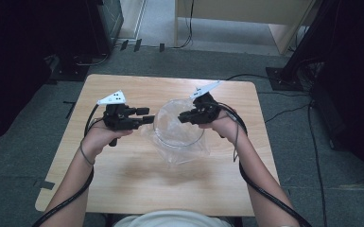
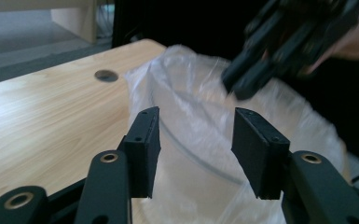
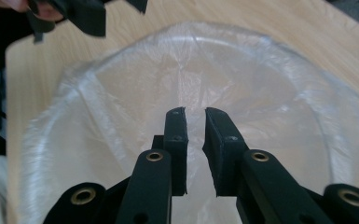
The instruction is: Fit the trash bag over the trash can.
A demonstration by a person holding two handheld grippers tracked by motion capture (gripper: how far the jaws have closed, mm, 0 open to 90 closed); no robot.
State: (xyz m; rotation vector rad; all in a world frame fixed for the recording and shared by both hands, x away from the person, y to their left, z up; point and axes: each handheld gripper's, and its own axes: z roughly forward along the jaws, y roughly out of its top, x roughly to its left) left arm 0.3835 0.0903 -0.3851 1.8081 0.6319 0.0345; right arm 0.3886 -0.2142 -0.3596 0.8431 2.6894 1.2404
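Your right gripper (image 3: 195, 116) is almost pressed together over the plastic bag (image 1: 182, 153) in the clear bowl (image 1: 178, 124), your left gripper (image 2: 196, 122) is spread, so pulling hard could tip the bowl.

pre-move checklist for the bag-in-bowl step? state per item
1. Clear bowl sits fully on the table, away from the edges: ok.
2. Plastic bag lines the bowl and drapes over its rim: ok on the near side; far rim cannot tell.
3. Left gripper lined up at the bowl's left rim, jaws apart with bag film between them: ok. Pads pressing the film: not ok yet.
4. Right gripper over the bowl's inside, jaws nearly together: ok. Film actually pinched between the pads: cannot tell.
5. Grippers apart from each other across the bowl: ok.
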